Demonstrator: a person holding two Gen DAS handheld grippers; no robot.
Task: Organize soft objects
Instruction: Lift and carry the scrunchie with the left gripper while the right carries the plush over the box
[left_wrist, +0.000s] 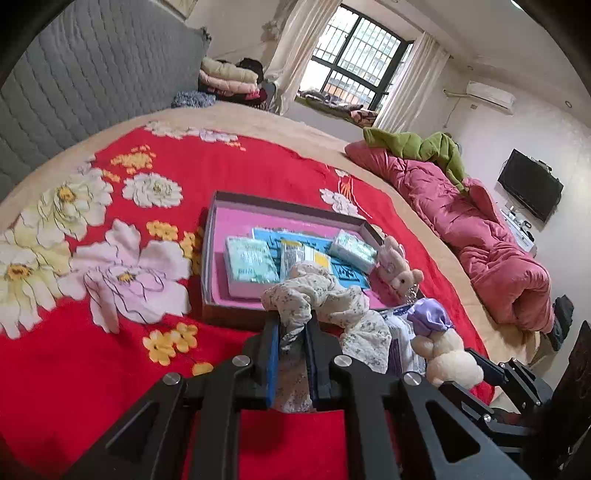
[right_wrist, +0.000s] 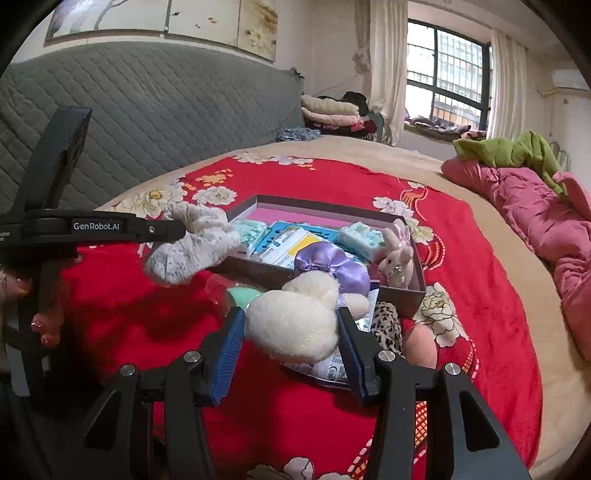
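Pinching floral cloth (left_wrist: 317, 295), left hand-held gripper (left_wrist: 291, 325) angled down; right hand-held gripper (right_wrist: 291, 328) seemingly clasps plush toy (right_wrist: 295, 325).

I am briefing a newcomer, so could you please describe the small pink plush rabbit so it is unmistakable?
On the red floral blanket lies a shallow pink-lined box. The small pink plush rabbit sits in its right corner, the only long-eared toy inside.

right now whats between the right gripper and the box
In the right wrist view, a white plush sits between the right gripper fingers, then a purple satin piece before the box.
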